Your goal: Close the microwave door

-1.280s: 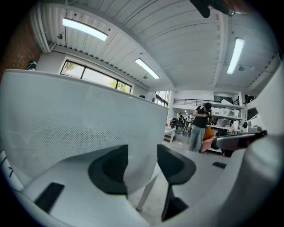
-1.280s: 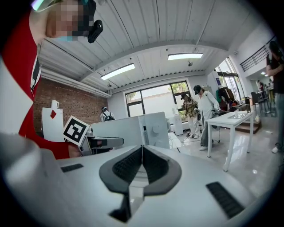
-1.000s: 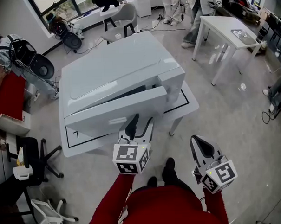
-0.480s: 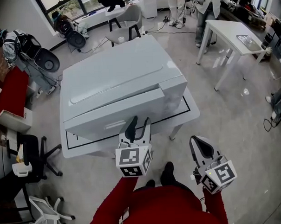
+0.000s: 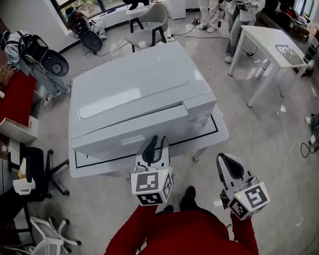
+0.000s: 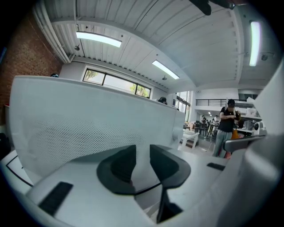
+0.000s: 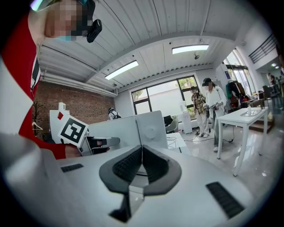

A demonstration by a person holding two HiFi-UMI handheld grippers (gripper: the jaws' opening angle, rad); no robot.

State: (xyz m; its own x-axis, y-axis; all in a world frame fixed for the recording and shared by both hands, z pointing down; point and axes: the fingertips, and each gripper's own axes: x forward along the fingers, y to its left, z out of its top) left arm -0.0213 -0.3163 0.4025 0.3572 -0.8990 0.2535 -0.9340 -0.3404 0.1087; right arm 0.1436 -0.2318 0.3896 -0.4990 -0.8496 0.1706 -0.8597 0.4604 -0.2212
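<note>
A big white microwave (image 5: 131, 94) stands on a low white table (image 5: 215, 130) with a black line round its edge. Its door (image 5: 128, 132) lies flush with the front. My left gripper (image 5: 157, 144) hovers just before the door's lower edge; its jaws have just been closing, a gap still shows and nothing is between them. In the left gripper view the left gripper (image 6: 143, 155) faces the door's dotted panel (image 6: 88, 119). My right gripper (image 5: 228, 162) hangs lower right, off the table, shut and empty. The right gripper view shows the right gripper (image 7: 142, 153) and the microwave's control side (image 7: 151, 128).
A white side table (image 5: 274, 37) stands at the upper right, with people (image 5: 239, 10) behind it. A black office chair (image 5: 37, 172), a red bench (image 5: 13, 104) and a stroller (image 5: 40, 55) line the left. A grey chair (image 5: 149, 19) stands behind the microwave.
The door stood ajar a second ago and now sits shut against the body. The left gripper's jaws have narrowed. The right gripper has hardly shifted.
</note>
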